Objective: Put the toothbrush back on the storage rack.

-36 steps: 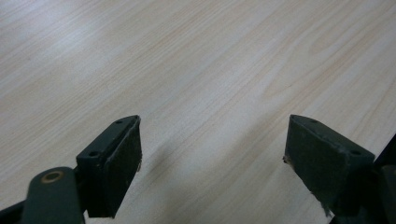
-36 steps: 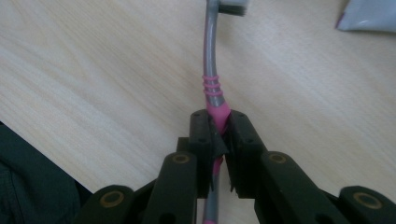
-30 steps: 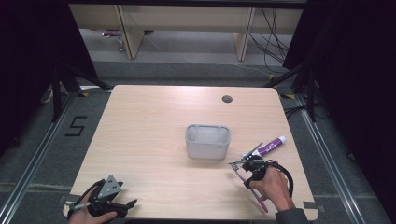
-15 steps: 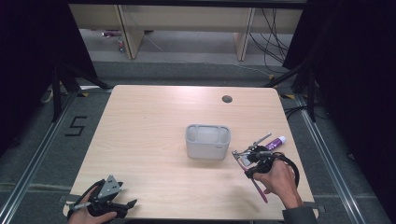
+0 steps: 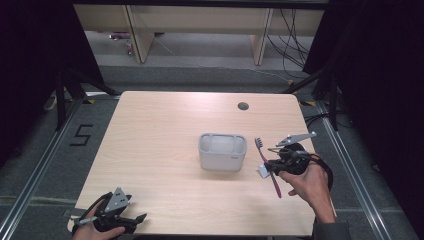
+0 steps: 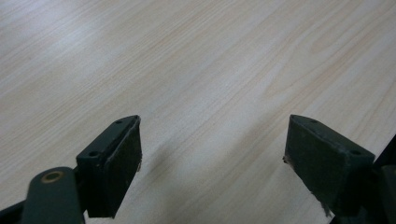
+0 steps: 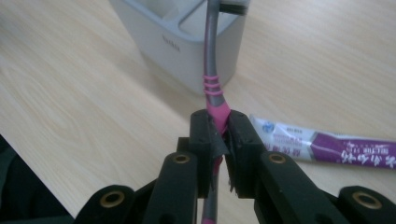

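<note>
My right gripper (image 5: 269, 165) is shut on a pink and grey toothbrush (image 5: 265, 162), held in the air just right of a grey two-compartment holder (image 5: 222, 151). In the right gripper view the jaws pinch the pink neck of the toothbrush (image 7: 212, 60), whose bristle end points toward the holder (image 7: 182, 32). A white and purple toothpaste tube (image 7: 336, 149) lies on the table below the gripper; its white end (image 5: 262, 171) peeks out in the high view. At the front left corner my left gripper (image 5: 135, 220) rests open, nothing between its pads (image 6: 114, 163).
The light wooden table (image 5: 160, 135) has a round cable hole (image 5: 243, 106) at the back right. Dark floor and rails surround the table, and wooden shelving stands beyond the far edge.
My right gripper has lifted the toothbrush off the table beside the tube and carried it up and slightly toward the holder. The left gripper has stayed in place.
</note>
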{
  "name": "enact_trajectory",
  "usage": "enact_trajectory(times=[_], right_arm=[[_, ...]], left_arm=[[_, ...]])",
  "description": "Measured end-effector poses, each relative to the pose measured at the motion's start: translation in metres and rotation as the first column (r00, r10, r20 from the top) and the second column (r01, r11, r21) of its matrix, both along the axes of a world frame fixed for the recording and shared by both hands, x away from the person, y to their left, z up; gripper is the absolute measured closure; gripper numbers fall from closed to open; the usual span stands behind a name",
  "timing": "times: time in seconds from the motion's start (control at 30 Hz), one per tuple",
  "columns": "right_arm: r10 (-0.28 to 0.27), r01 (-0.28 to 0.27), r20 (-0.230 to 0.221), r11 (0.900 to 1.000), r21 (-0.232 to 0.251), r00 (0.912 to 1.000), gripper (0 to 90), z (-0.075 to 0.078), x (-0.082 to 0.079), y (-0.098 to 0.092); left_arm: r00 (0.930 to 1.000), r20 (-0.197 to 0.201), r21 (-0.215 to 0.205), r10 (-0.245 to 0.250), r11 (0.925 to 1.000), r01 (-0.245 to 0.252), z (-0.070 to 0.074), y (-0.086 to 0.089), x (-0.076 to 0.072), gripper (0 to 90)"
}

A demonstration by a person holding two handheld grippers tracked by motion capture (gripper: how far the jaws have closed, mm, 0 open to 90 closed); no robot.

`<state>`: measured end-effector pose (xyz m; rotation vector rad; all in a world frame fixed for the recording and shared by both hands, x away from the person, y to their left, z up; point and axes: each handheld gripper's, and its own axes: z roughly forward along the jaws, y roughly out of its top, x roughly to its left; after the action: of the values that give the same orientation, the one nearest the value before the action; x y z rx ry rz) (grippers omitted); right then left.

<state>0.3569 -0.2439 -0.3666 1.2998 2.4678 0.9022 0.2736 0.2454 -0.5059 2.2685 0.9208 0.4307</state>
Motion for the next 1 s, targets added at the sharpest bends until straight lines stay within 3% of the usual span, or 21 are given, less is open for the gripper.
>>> enact_trajectory(times=[0.1, 0.13, 0.17, 0.2, 0.33, 0.37, 0.4, 0.53, 0.57, 0.63, 0.7, 0.73, 0.77, 0.87, 0.9, 0.93, 1.0], right_arm=[[0.012, -0.015, 0.091, 0.999, 0.037, 0.9958, 81.6, 0.002, 0.005, -0.003], [-0.009, 0.001, 0.112, 0.998, 0.067, 0.9936, 81.5, 0.003, 0.005, -0.004], [-0.028, 0.021, 0.082, 0.997, 0.077, 0.9962, 81.6, 0.006, 0.004, -0.004], [-0.026, 0.016, 0.114, 0.996, 0.086, 0.9931, 81.6, 0.006, 0.006, -0.005], [-0.042, 0.022, 0.148, 0.991, 0.131, 0.9881, 81.6, 0.007, 0.010, -0.006], [-0.058, 0.035, 0.137, 0.986, 0.164, 0.9888, 81.6, 0.008, 0.010, -0.004], [-0.052, 0.027, 0.169, 0.988, 0.151, 0.9842, 81.6, 0.008, 0.012, -0.006], [-0.067, 0.032, 0.178, 0.981, 0.193, 0.9817, 81.6, 0.012, 0.015, -0.004], [-0.064, 0.026, 0.205, 0.983, 0.183, 0.9767, 81.5, 0.013, 0.017, -0.005], [-0.079, 0.023, 0.226, 0.970, 0.240, 0.9710, 81.5, 0.016, 0.018, -0.003], [-0.081, 0.014, 0.260, 0.968, 0.251, 0.9621, 81.6, 0.016, 0.021, -0.003], [-0.084, 0.011, 0.256, 0.962, 0.271, 0.9630, 81.5, 0.017, 0.023, -0.003], [-0.100, 0.021, 0.274, 0.961, 0.277, 0.9565, 81.6, 0.017, 0.023, -0.002], [-0.092, 0.011, 0.272, 0.959, 0.284, 0.9578, 81.6, 0.021, 0.028, 0.000], [-0.094, 0.009, 0.291, 0.959, 0.282, 0.9522, 81.5, 0.022, 0.029, 0.001], [-0.091, 0.006, 0.284, 0.957, 0.289, 0.9546, 81.6, 0.025, 0.031, 0.003], [-0.098, 0.008, 0.297, 0.957, 0.290, 0.9497, 81.6, 0.028, 0.034, 0.007]], left_arm=[[1.0000, -0.006, 0.000, -0.007, 1.0000, 0.007, 0.001, 0.000, 0.000, 18.1], [0.9999, -0.007, 0.006, -0.013, 0.9999, 0.013, 0.001, 0.001, 0.000, 18.1], [0.9999, -0.007, 0.007, -0.015, 0.9999, 0.015, 0.001, 0.001, 0.000, 18.1], [0.9998, -0.007, 0.011, -0.020, 0.9997, 0.020, 0.001, 0.001, 0.000, 18.1], [0.9998, -0.004, 0.011, -0.019, 0.9998, 0.019, 0.001, 0.001, 0.000, 18.1], [0.9998, -0.004, 0.011, -0.019, 0.9997, 0.019, 0.002, 0.001, 0.000, 18.1], [0.9998, -0.003, 0.007, -0.017, 0.9998, 0.017, 0.001, 0.001, 0.000, 18.1], [1.0000, 0.000, -0.003, -0.007, 1.0000, 0.007, 0.001, 0.000, -0.001, 18.1], [0.9998, -0.004, 0.009, -0.020, 0.9998, 0.020, 0.002, 0.001, 0.000, 18.1], [0.9997, -0.005, 0.013, -0.026, 0.9996, 0.026, 0.002, 0.000, 0.000, 18.1], [0.9999, -0.003, -0.002, -0.017, 0.9999, 0.017, 0.001, -0.001, -0.001, 18.1], [0.9999, -0.002, -0.005, -0.016, 0.9999, 0.016, 0.001, -0.001, -0.001, 18.1], [0.9996, -0.005, 0.012, -0.028, 0.9995, 0.028, 0.002, 0.000, -0.001, 18.1], [0.9999, 0.001, -0.009, -0.010, 0.9999, 0.010, 0.001, -0.001, -0.001, 18.1], [0.9994, -0.007, 0.024, -0.035, 0.9991, 0.035, 0.002, 0.001, 0.000, 18.0], [0.9996, -0.007, 0.011, -0.029, 0.9995, 0.029, 0.001, 0.000, 0.000, 18.0], [0.9999, -0.006, -0.012, -0.015, 0.9998, 0.015, 0.000, -0.002, -0.001, 18.1]])
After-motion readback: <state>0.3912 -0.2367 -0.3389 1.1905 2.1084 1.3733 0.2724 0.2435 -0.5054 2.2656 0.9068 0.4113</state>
